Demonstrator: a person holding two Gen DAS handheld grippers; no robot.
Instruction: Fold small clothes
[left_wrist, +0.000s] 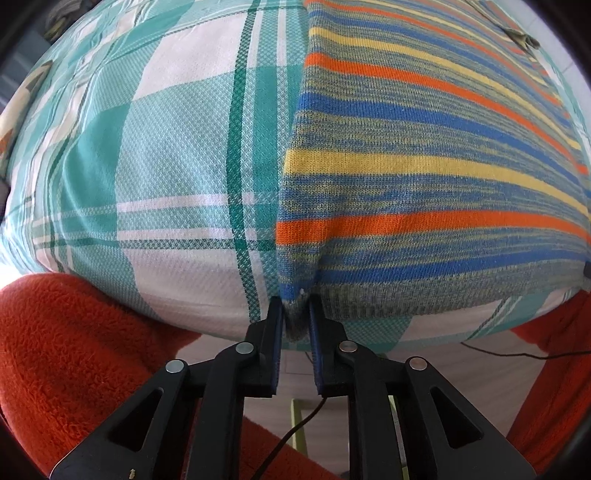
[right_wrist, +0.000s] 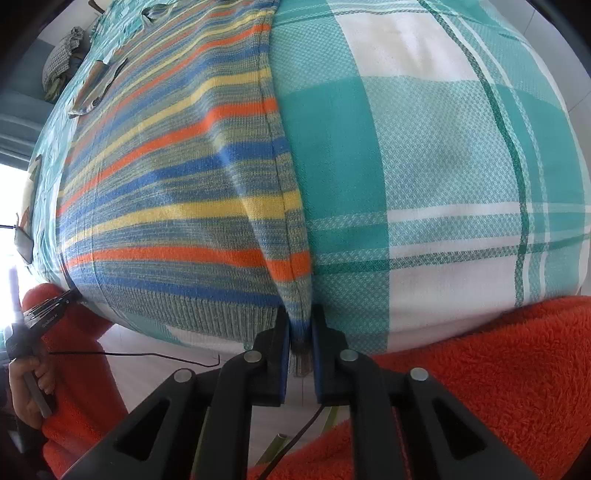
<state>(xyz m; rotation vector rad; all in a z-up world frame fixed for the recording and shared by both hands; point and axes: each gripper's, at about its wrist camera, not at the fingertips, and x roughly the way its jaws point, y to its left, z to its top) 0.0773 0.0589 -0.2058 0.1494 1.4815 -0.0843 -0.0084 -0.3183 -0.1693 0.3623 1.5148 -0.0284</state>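
Sweater (left_wrist: 424, 177) lying flat on checked cloth (left_wrist: 177, 155); left tool (left_wrist: 296, 314) and right tool (right_wrist: 300, 325) each pinching hem corner. Likely next: lifting both evenly, folding hem toward collar.

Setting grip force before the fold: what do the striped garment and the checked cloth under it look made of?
Striped garment: looks like soft, matte knitted yarn; fine knit loops and a ribbed hem show, fibre unclear. Checked cloth: seems a woven, cotton-like fabric with a small waffle texture, matte. The left gripper and right gripper each pinch a hem corner between the jaws.
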